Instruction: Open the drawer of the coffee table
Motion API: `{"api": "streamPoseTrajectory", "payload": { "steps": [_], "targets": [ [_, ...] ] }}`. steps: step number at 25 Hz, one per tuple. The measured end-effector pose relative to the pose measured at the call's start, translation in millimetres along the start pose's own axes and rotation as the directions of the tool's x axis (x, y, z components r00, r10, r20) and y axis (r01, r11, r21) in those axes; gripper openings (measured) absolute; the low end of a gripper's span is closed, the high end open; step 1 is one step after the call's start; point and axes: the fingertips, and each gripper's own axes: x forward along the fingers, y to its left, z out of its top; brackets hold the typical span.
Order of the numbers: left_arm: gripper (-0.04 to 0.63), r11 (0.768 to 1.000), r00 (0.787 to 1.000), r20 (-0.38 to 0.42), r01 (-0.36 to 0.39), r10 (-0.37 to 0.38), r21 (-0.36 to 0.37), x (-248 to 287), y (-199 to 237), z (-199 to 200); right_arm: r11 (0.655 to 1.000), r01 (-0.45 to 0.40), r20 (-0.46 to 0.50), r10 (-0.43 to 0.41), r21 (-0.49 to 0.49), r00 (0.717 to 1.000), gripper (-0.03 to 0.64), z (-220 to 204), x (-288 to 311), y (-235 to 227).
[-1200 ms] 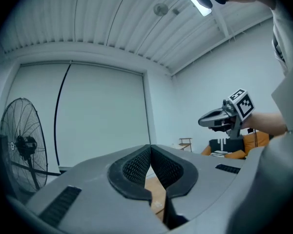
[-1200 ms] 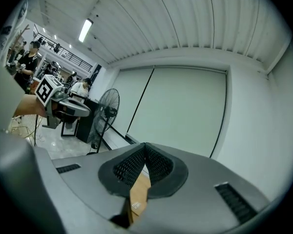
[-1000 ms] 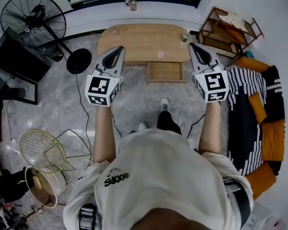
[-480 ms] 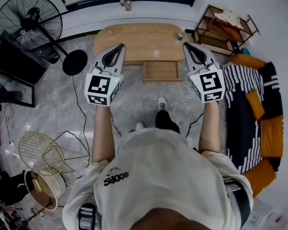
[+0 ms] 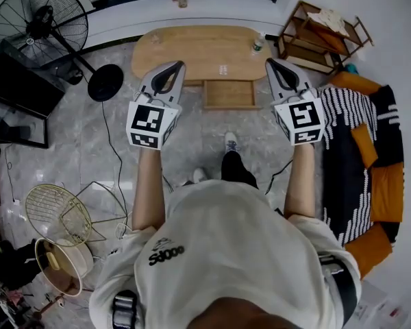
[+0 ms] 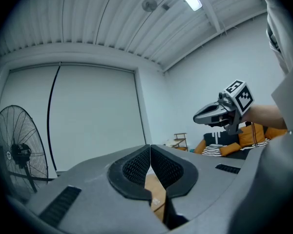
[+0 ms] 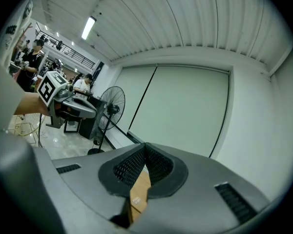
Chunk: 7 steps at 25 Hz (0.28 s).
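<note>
- The left gripper (image 5: 178, 65) is shut, its pads pressed together with nothing between them.
- The right gripper (image 5: 270, 62) is shut and empty too.
- Both grippers point level, away from the person, and are held up high in the air.
- The drawer (image 5: 227, 94) lies in front of the grippers and far below them, down near the floor.
- In the head view it sits between the two grippers, and the right one looks a bit closer to it.
- The drawer is under the near edge of the bench (image 5: 192, 50). Its long side runs left to right, so it slides straight toward the person.
- It looks like it is pulled out already, because you can see down into it.
- To reach it, I think a gripper has to go down a long way and a bit toward the middle.
</note>
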Motion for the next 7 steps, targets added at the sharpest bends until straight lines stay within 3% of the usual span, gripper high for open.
{"api": "streamPoseTrajectory", "payload": {
  "steps": [7],
  "targets": [
    [0.018, 1.000, 1.000, -0.011, 0.001, -0.001, -0.016, 3.4, -2.6, -3.9, 1.000, 0.007, 0.000, -0.007, 0.009, 1.000, 0.006, -4.4, -0.5, -4.5]
  ]
}}
